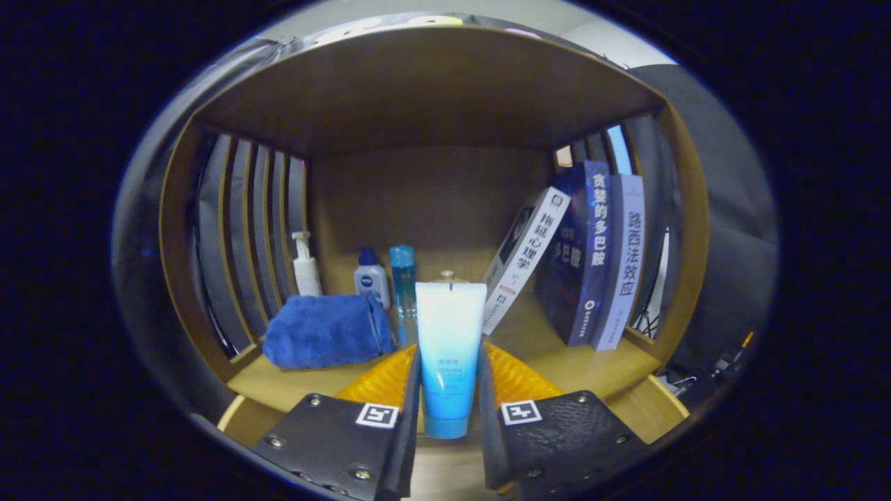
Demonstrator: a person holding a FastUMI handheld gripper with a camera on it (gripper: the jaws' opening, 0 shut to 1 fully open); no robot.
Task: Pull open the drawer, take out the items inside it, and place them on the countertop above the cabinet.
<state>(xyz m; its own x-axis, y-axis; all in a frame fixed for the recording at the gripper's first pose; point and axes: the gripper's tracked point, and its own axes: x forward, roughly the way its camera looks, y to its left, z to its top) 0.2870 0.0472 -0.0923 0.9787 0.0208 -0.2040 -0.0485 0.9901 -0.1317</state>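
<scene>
The gripper (449,410) pinches a blue-and-white tube (450,355) between both fingers, cap end down, holding it upright so it can be stood on the wooden countertop (564,358), over whose front edge it hangs. Measured from the tube: a folded blue towel (326,330) lies to its left, a pump bottle (305,266), a small white bottle (371,280) and a slim blue bottle (402,273) stand behind it by the back panel, and three books (588,261) lean to its right. Setting the tube down appears to be the step in hand.
</scene>
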